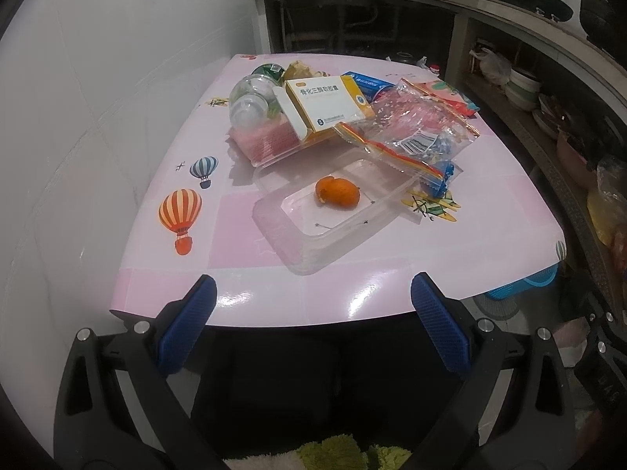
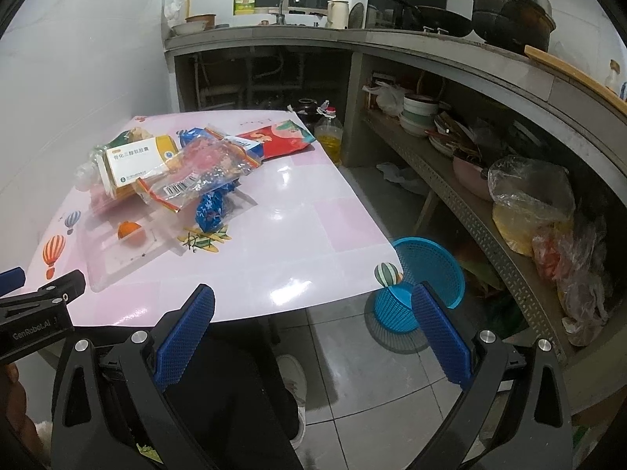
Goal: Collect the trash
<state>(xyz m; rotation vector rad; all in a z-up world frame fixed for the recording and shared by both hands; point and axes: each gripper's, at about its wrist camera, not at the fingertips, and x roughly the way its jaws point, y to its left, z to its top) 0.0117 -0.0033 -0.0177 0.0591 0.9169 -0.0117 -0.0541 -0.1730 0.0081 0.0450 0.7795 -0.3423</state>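
Observation:
A heap of trash lies on the pink table (image 1: 243, 243): a yellow-and-white medicine box (image 1: 327, 107), a clear zip bag (image 1: 415, 129), a crushed clear bottle (image 1: 250, 100), a red wrapper (image 2: 280, 137) and a blue wrapper (image 2: 211, 207). An orange peel (image 1: 337, 192) sits in a clear plastic tray (image 1: 298, 231) nearest me. My left gripper (image 1: 313, 297) is open at the table's near edge, empty. My right gripper (image 2: 313, 305) is open and empty over the table's near right corner. A blue mesh basket (image 2: 427, 274) stands on the floor by that corner.
A concrete counter with shelves (image 2: 450, 145) full of bowls and plastic bags runs along the right. An oil bottle (image 2: 329, 133) stands on the floor behind the table. A white wall (image 1: 98, 117) borders the table's left side. A person's shoe (image 2: 292, 380) is on the tiles.

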